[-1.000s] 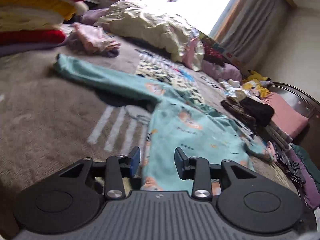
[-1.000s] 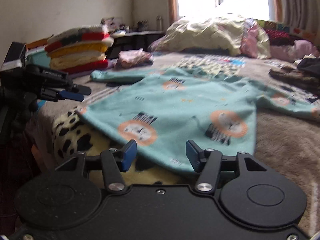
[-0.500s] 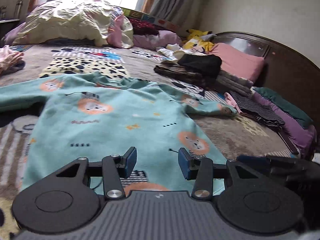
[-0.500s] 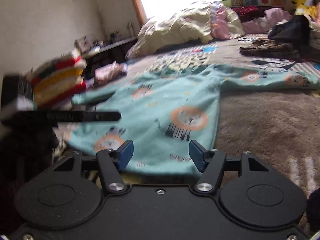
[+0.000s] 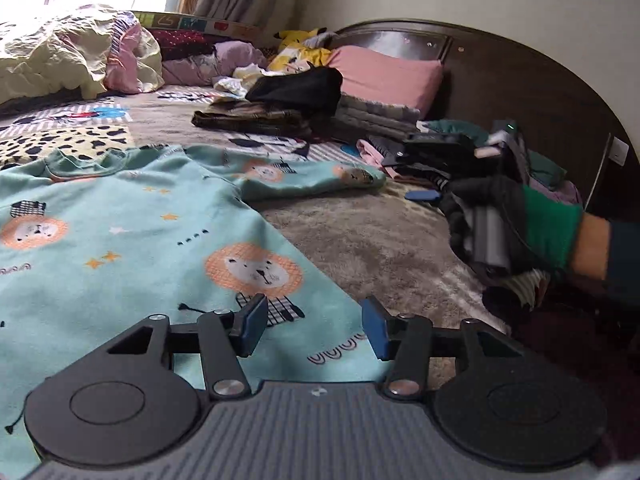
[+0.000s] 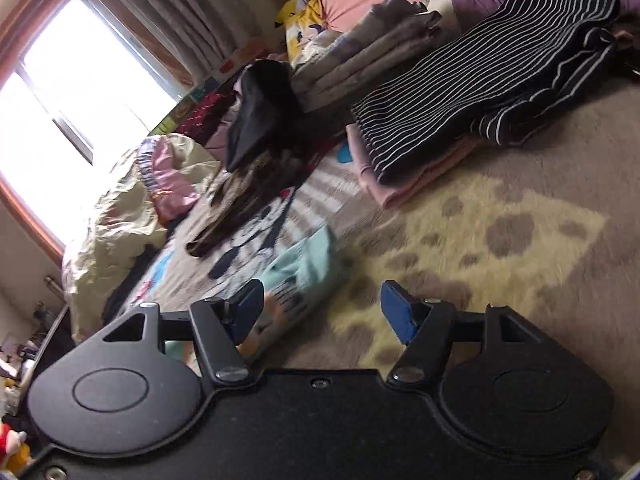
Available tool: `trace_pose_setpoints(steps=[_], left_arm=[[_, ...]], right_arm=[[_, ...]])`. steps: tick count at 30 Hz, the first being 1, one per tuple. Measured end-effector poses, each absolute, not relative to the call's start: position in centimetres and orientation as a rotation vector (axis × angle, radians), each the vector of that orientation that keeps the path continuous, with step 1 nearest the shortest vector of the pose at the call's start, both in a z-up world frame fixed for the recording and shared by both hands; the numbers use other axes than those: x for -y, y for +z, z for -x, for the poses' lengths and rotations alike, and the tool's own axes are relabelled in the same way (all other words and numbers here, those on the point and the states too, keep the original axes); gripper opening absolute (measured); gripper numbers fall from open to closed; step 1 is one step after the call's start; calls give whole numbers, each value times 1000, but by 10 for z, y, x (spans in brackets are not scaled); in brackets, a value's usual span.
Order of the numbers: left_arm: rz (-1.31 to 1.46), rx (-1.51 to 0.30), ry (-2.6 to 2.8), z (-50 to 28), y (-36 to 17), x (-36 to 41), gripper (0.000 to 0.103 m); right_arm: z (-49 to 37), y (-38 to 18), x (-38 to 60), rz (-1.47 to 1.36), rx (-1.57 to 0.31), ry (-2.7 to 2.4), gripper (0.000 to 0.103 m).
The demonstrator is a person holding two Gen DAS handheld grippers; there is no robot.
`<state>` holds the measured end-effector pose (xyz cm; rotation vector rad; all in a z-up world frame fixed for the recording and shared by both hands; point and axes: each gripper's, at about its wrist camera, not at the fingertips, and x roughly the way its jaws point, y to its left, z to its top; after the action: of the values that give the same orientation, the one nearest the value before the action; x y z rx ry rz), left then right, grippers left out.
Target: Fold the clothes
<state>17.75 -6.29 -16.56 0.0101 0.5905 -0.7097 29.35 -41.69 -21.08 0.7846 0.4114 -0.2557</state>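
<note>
A teal child's top with lion prints (image 5: pixel 132 236) lies spread flat on the bed, its right sleeve (image 5: pixel 308 178) stretched toward the headboard. My left gripper (image 5: pixel 314 328) hovers open over the top's lower hem with nothing between its blue pads. In the right wrist view, tilted and blurred, my right gripper (image 6: pixel 322 312) is open just above the cuff end of that sleeve (image 6: pixel 304 276). The left wrist view also shows the right gripper's body (image 5: pixel 460 152) held by a gloved hand (image 5: pixel 520 228) at the far right.
A grey patterned blanket (image 5: pixel 372 236) covers the bed. Folded striped and pink clothes (image 6: pixel 480 92) lie near the sleeve, with dark garments (image 5: pixel 296 92), a pink pillow (image 5: pixel 388 76), a yellow quilt (image 5: pixel 52 60) and a dark wooden headboard (image 5: pixel 520 80) behind.
Both cameras have swung right toward the headboard. The right gripper has left the top's hem and now sits tilted at the right sleeve's cuff. Both stay open.
</note>
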Motion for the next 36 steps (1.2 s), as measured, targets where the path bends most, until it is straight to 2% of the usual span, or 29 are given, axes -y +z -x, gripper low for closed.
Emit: trace_pose_setpoints(steps=[2,4,8,12,14,15,16,17,18,20,25,27,29,30,33,36], left_arm=[[-48,-626,-745,-176,-173,71,50],[-103,-619,-771,-172,-174,74,50],[-55,-588,-783,-174,-171,67,50],[-64,-607,-836,-170,-175,71,52],[-65,-613,-854,-169,-175,73,51],[-52,-603,-854,-169,-172,71,51],[-40,-578,-845,-168,-169,69,51],[-40,-567,-846,-167,-168,69,51],[-58,-595,-859,-167,-169,72,51],[-142,-594,-886,-161,-175,81,57],[-110,-641,-950,-158,-178,87,57],[-140,-616,-957,-155,-177,86,57],[-8,-615,-972,-159,-170,72,56],[38,-599,-980,-159,-165,63,56],[49,-546,-912,-160,-154,38,56],[92,-510,-806,-164,-147,2,56]], right_arm=[[-318,-212,422,-713,-429,-241,64],[-342,-212,414,-592,-508,-181,25],[-353,-209,408,-466,-554,-181,14],[-345,-207,413,-414,-557,-254,13],[-342,-202,406,-366,-531,-255,18],[-340,-197,402,-349,-512,-239,27],[-337,-192,398,-333,-495,-229,44],[-333,-185,392,-303,-472,-235,51],[-329,-178,386,-261,-447,-253,53],[-320,-164,370,-178,-399,-286,53],[-308,-140,324,-101,-317,-154,53],[-314,-139,297,-71,-341,-18,53],[-321,-141,270,-52,-378,133,52],[-325,-142,257,-42,-396,208,48],[-337,-153,222,-1,-482,380,23],[-346,-171,206,-6,-573,427,23]])
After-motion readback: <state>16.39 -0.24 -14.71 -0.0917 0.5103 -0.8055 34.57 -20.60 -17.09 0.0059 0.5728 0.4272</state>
